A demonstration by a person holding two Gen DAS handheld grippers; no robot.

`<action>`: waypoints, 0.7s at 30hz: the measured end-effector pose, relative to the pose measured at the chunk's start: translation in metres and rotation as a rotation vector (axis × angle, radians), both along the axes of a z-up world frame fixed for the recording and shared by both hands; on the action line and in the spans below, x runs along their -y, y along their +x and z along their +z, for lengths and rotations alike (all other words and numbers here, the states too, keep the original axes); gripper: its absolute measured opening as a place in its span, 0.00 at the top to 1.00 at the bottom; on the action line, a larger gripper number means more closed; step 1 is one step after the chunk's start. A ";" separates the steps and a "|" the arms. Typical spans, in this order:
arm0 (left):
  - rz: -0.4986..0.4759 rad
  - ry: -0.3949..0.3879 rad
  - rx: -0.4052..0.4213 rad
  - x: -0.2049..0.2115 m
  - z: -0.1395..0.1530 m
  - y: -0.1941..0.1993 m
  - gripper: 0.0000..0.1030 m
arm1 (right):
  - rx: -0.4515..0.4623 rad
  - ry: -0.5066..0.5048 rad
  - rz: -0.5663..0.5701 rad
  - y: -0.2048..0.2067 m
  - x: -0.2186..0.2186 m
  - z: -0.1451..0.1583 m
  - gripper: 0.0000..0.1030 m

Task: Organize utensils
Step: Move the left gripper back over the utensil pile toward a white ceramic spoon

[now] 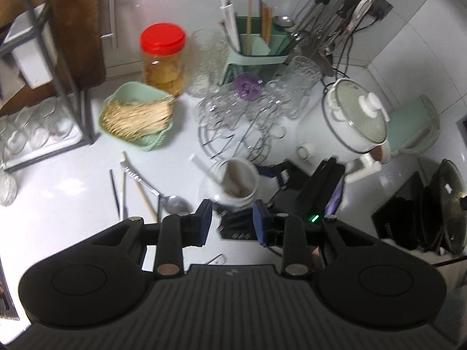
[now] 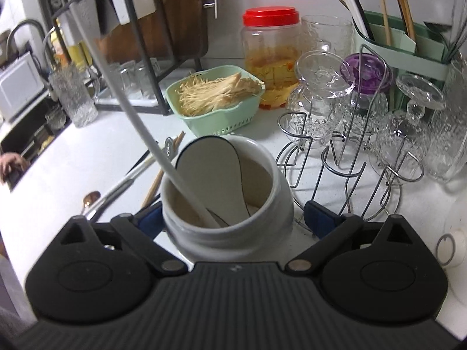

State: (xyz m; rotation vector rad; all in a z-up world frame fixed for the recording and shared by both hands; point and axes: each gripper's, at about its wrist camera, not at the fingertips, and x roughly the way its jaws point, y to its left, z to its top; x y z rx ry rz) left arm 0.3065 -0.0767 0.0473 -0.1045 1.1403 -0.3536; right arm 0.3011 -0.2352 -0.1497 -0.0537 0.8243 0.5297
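Observation:
A white ceramic jar stands on the white counter between the pads of my right gripper. Its jaws are wide open, and the right pad stands clear of the jar's wall. In the jar lean a white rice paddle and a long white handle. In the left wrist view the jar sits just beyond my left gripper, which is open with nothing between its pads. Loose on the counter to the left lie a metal spoon, wooden chopsticks and a thin dark stick.
Behind the jar are a green basket of thin sticks, a red-lidded jar, glasses on a wire rack and a green utensil holder. A white lidded pot stands right. A person's hand rests by the sink at left.

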 end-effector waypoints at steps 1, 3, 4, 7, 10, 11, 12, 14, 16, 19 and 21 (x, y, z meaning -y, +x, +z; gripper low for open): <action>0.001 -0.008 0.007 -0.003 -0.006 -0.006 0.66 | 0.003 0.000 -0.004 -0.001 0.000 0.000 0.03; -0.005 -0.005 0.012 -0.009 -0.022 -0.018 0.66 | 0.021 -0.008 -0.005 -0.003 -0.002 0.001 0.03; -0.012 -0.003 0.021 -0.012 -0.030 -0.024 0.66 | 0.028 -0.013 -0.007 -0.004 -0.002 0.001 0.03; -0.012 0.005 0.012 -0.019 -0.057 -0.039 0.66 | 0.047 -0.019 -0.023 -0.008 -0.004 0.003 0.03; -0.043 0.000 0.023 -0.022 -0.083 -0.056 0.66 | 0.053 -0.026 -0.041 -0.011 -0.004 0.004 0.03; -0.052 0.012 0.027 -0.023 -0.090 -0.061 0.66 | 0.060 -0.024 -0.045 -0.012 -0.004 0.004 0.03; -0.053 0.017 0.030 -0.026 -0.099 -0.066 0.66 | 0.069 -0.023 -0.049 -0.014 -0.004 0.003 0.03; -0.051 0.025 0.010 -0.030 -0.115 -0.074 0.66 | 0.065 -0.031 -0.068 -0.015 -0.005 0.005 0.03; -0.089 0.041 0.022 -0.033 -0.130 -0.084 0.66 | 0.064 -0.035 -0.085 -0.016 -0.007 0.006 0.03; -0.117 0.103 0.038 -0.034 -0.152 -0.093 0.60 | 0.065 -0.026 -0.104 -0.018 -0.007 0.004 0.04; -0.113 0.105 0.024 -0.038 -0.167 -0.095 0.58 | 0.065 -0.024 -0.105 -0.018 -0.006 0.003 0.04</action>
